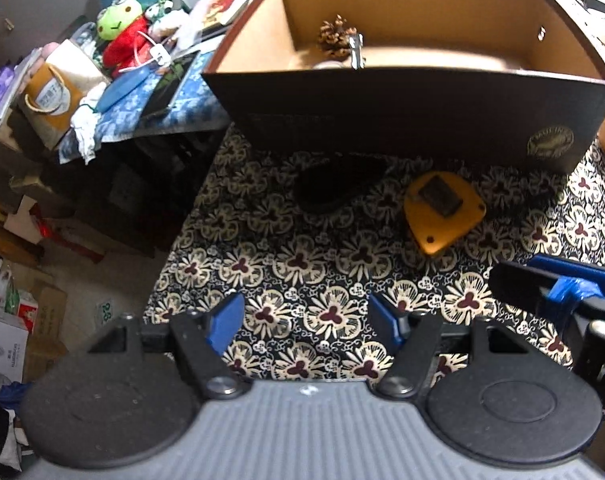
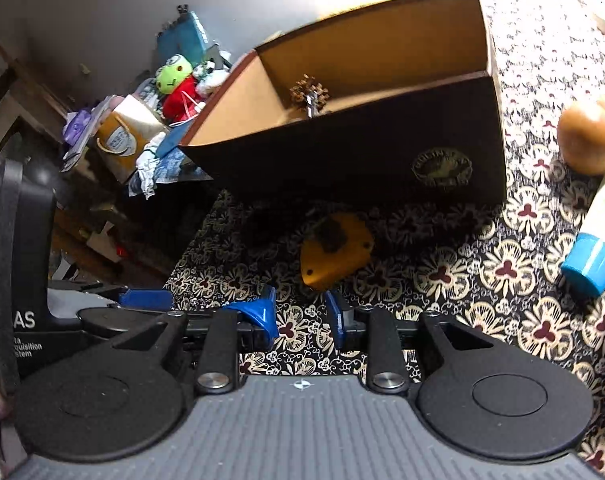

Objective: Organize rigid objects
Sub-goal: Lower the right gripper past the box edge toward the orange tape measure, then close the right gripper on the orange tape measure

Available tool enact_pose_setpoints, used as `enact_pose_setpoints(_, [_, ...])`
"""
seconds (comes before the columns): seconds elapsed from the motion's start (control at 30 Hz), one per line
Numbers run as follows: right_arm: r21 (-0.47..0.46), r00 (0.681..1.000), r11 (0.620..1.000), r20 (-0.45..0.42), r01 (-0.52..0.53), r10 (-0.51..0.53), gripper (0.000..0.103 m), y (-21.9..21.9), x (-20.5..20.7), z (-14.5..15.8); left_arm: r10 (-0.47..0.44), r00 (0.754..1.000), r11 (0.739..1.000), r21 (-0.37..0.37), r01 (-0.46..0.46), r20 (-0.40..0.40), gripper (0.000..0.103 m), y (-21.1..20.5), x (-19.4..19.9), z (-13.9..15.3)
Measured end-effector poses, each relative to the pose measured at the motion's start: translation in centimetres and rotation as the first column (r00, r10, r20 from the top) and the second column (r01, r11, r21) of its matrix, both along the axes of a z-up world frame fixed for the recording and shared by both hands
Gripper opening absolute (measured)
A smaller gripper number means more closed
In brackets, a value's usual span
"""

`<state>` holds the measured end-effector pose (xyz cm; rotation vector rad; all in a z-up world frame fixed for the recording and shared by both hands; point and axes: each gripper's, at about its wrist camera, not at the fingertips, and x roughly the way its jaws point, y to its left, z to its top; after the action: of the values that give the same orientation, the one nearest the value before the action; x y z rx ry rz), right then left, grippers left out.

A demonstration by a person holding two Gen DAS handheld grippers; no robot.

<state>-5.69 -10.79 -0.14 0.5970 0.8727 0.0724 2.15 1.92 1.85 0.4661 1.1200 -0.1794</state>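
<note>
Hovering over the patterned table (image 1: 302, 272), both tongs are angled down toward an orange wedge-shaped object (image 1: 442, 214) that lies on the cloth just in front of the dark box (image 1: 402, 120). The left tongs (image 1: 306, 320) are held wide apart with nothing between the blue pads, seemingly spread so as to take a broad item. The right tongs (image 2: 302, 316) are set much narrower, a small gap being left between the pads, and nothing is gripped there either; they are lined up almost directly on the orange piece. The box is left open at the top, and a pine cone (image 1: 336, 38) and a small metal thing are already kept inside, so it is judged to be the collecting place. A dark object, hard to make out, lies in shadow beside the orange piece. At the right, a brown rounded object (image 2: 586, 138) and a blue-capped bottle (image 2: 594, 248) are left on the cloth, well apart. The box's tall front wall must be cleared.
</note>
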Motion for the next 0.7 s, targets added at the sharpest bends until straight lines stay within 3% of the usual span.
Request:
enact_pose_setpoints(0.37, [0.037,0.997,0.998,-0.060,0.051,-0.048,0.010,-0.4,0.8,-1.7,-0.063,0.995,0.997,-0.056,0.058,-0.083,0.068,0.9,1.8,-2.5])
enact_pose_setpoints(0.7, [0.045,0.986,0.989,-0.102,0.139,-0.134,0.010,-1.1,2.0,-2.6,-0.160,0.977,0.968,-0.218,0.127,-0.139,0.068,3.5,3.4,-3.5])
